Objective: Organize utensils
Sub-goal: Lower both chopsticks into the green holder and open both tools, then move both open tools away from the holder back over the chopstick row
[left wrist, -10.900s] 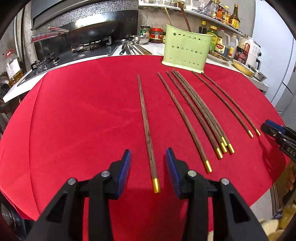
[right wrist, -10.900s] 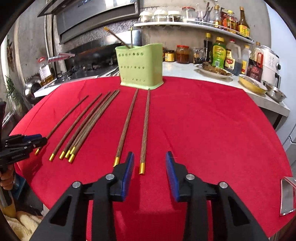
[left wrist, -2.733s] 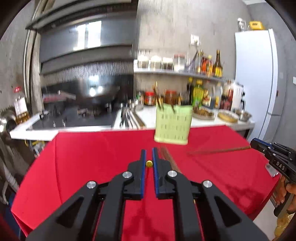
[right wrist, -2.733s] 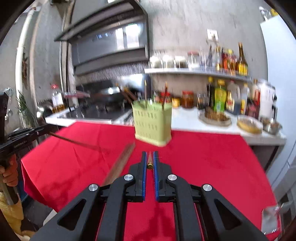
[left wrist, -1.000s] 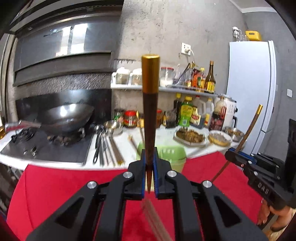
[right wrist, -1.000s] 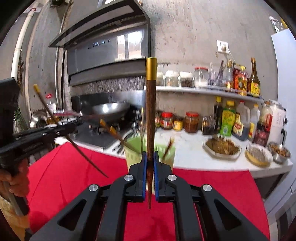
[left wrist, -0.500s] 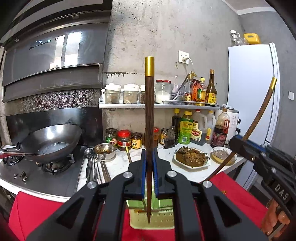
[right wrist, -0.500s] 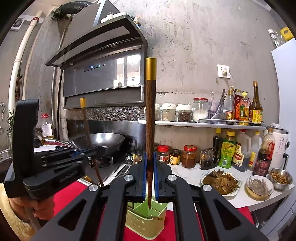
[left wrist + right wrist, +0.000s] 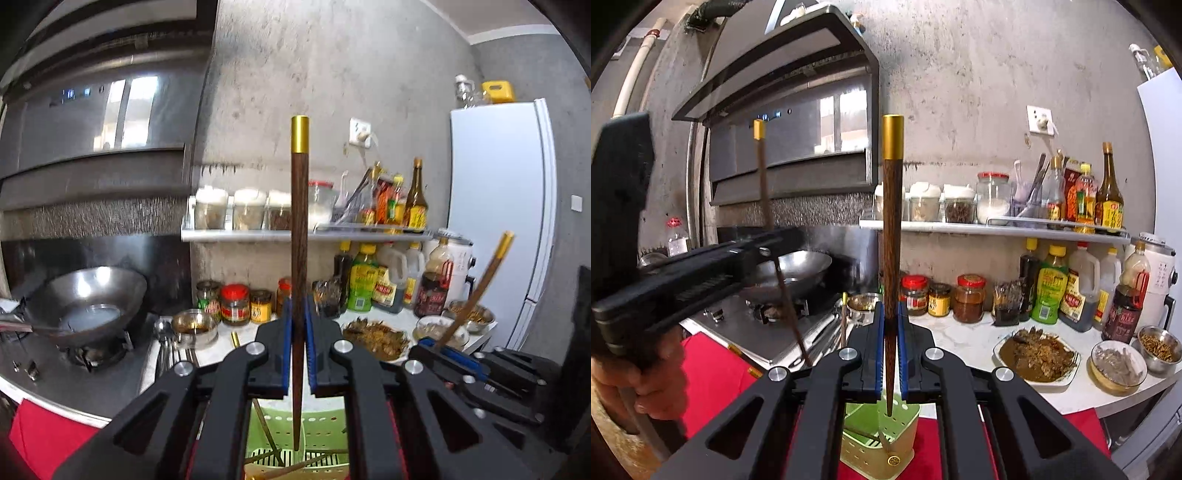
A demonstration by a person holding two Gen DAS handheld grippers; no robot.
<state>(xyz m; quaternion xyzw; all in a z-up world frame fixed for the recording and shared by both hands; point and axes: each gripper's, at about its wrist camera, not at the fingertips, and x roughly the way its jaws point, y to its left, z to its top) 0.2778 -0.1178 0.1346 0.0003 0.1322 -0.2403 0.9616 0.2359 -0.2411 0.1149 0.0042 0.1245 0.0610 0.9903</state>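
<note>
Left wrist view: the left gripper (image 9: 297, 350) was clamped on a dark wooden chopstick with a gold metal cap (image 9: 299, 280), its blue pads pressing the shaft from both sides. The chopstick stood upright, gold cap at the top, its pointed tip hanging over the open mouth of the pale green perforated plastic utensil holder (image 9: 317, 435) directly below. Several chopsticks already lay slanted inside the holder. At the right edge the right gripper (image 9: 439, 345) was closed on a second gold-capped wooden chopstick (image 9: 476, 291), which leaned up and to the right. Behind stood a steel wok (image 9: 88, 295) on the stove and a wall shelf (image 9: 306, 234) of jars and bottles.

Right wrist view: the right gripper (image 9: 890, 350) was shut tight on its own wooden chopstick (image 9: 892, 258), held upright with the gold cap uppermost and the tip just above the green holder (image 9: 882, 439), which sat on a red cloth (image 9: 713, 373). At the left, the left gripper (image 9: 768, 254), held in a person's hand (image 9: 653, 384), gripped the other chopstick (image 9: 768, 221), nearly upright, its lower end running down behind the right gripper's body. A white plate of brown food (image 9: 1038, 356) rested on the counter to the right.
</note>
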